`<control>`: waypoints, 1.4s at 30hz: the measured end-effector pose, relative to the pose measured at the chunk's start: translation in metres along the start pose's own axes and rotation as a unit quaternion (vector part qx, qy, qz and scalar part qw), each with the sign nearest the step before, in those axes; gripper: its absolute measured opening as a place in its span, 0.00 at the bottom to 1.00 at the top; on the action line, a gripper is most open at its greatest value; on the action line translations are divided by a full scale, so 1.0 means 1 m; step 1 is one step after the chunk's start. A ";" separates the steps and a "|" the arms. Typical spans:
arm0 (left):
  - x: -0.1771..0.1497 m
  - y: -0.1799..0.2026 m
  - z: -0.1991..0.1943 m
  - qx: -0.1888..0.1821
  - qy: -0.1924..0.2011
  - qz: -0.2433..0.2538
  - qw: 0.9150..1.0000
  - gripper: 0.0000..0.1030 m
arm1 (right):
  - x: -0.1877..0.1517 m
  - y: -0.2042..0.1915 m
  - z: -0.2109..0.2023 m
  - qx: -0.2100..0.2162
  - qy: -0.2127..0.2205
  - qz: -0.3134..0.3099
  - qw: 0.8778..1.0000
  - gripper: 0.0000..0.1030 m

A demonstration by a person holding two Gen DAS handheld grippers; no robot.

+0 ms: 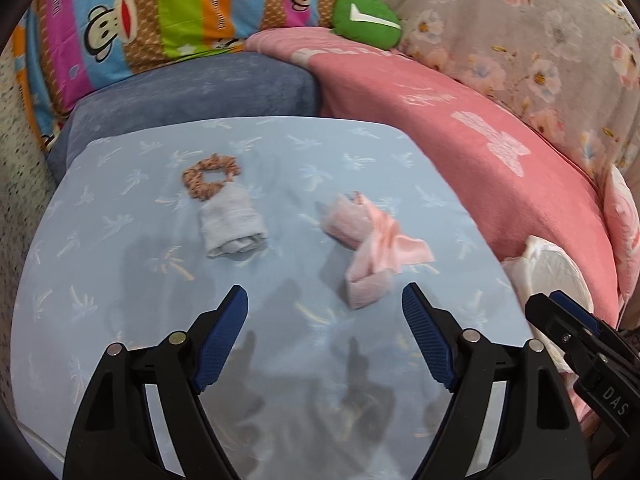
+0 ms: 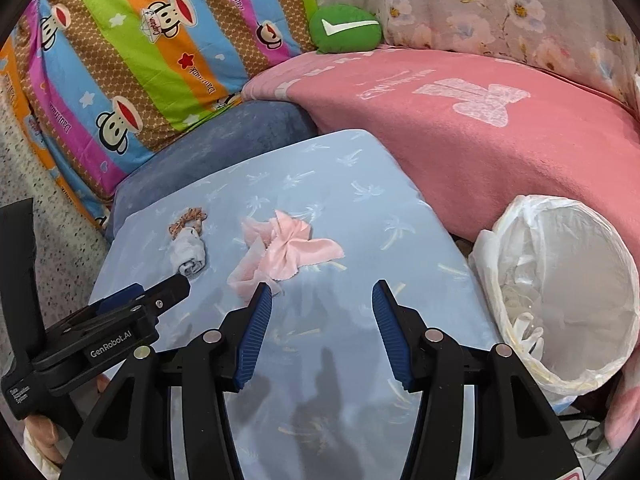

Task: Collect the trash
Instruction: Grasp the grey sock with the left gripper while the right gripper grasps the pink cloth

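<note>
Crumpled pink tissue [image 1: 370, 246] lies centre frame on your palm-print blue sheet [image 1: 120, 320]; rolled grey cloth [image 1: 232, 222] (scrunchie-looped) left of it. Left gripper [image 1: 325, 334] and right gripper [image 2: 322, 330] both spread, empty.

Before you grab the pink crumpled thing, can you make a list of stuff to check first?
1. Left gripper fingers apart, nothing between them: ok.
2. Right gripper fingers apart, nothing between them: ok.
3. Pink crumpled tissue lies free on the blue cushion, nothing on top: ok.
4. Bin with white bag mouth open, beside the cushion: ok.
5. Grey roll touches the brown scrunchie; stuck together or not: cannot tell.
6. Tissue sits apart from the grey roll: ok.
</note>
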State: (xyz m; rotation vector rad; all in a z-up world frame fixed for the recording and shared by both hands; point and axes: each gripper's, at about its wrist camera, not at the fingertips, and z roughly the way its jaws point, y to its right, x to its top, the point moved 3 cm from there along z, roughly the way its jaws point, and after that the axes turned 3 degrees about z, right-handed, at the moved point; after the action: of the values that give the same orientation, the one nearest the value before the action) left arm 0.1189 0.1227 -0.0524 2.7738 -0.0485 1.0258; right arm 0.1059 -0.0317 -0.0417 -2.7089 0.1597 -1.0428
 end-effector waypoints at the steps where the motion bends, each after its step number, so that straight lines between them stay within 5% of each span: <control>1: 0.001 -0.005 0.002 0.004 -0.002 -0.004 1.000 0.74 | 0.001 -0.004 0.004 0.002 -0.002 -0.002 1.000 0.51; 24: 0.036 -0.064 0.079 0.026 -0.031 -0.061 0.997 0.74 | 0.035 -0.026 0.132 -0.011 -0.043 0.012 0.999 0.51; 27: 0.036 -0.066 0.084 0.020 -0.036 -0.066 0.997 0.65 | 0.036 -0.026 0.147 -0.014 -0.054 0.010 0.998 0.50; 29: 0.035 -0.068 0.087 0.021 -0.036 -0.067 0.997 0.56 | 0.033 -0.027 0.154 -0.014 -0.061 0.007 0.998 0.44; 34: 0.035 -0.070 0.086 0.008 -0.035 -0.071 0.997 0.39 | 0.021 -0.027 0.165 -0.014 -0.082 0.012 0.996 0.09; 42: 0.032 -0.059 0.074 0.000 -0.033 -0.066 0.997 0.30 | 0.013 -0.024 0.139 -0.006 -0.067 0.012 0.998 0.04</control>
State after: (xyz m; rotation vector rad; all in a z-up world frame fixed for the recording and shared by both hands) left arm 0.1963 0.1683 -0.0963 2.7676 0.1226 0.9014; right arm 0.2092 0.0140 -0.1276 -2.7688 0.1742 -0.8525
